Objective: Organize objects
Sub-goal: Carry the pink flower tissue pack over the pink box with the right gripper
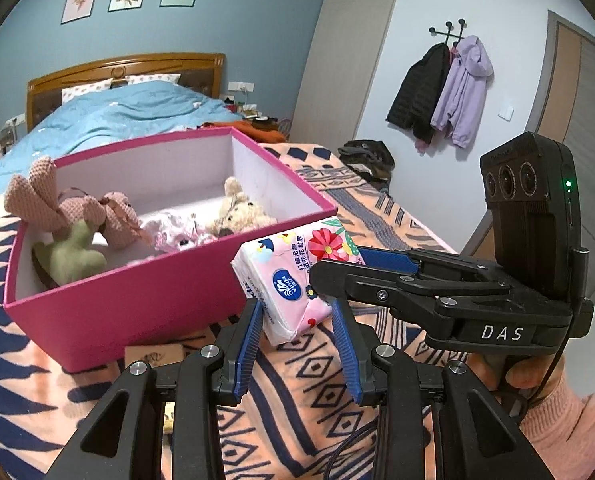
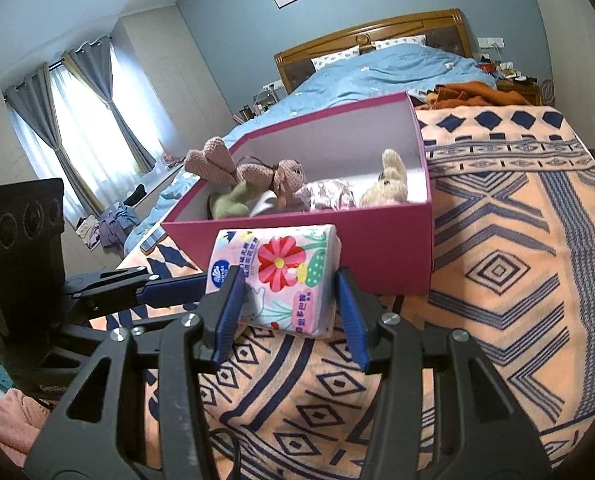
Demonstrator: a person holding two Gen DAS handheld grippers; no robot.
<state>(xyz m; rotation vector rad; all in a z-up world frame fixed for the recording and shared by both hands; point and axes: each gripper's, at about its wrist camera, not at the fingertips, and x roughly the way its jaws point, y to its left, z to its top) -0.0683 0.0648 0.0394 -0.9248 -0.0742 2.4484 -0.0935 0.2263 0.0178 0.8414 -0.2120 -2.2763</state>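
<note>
Above the patterned blanket (image 1: 297,400), just in front of the pink box (image 1: 137,304), both grippers are clamping one floral tissue pack (image 1: 293,280) off the bed. Left gripper (image 1: 297,320) is pinching its near end between blue pads; right gripper (image 2: 289,304) is squeezing the other end. Plush toys (image 1: 97,220) are lying inside the box.

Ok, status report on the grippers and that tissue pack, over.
Both grippers, left and right, shut on the floral pink plastic tissue pack. Pack held clear of the patterned blanket, just before the open magenta cardboard box. Nothing blocking.
</note>
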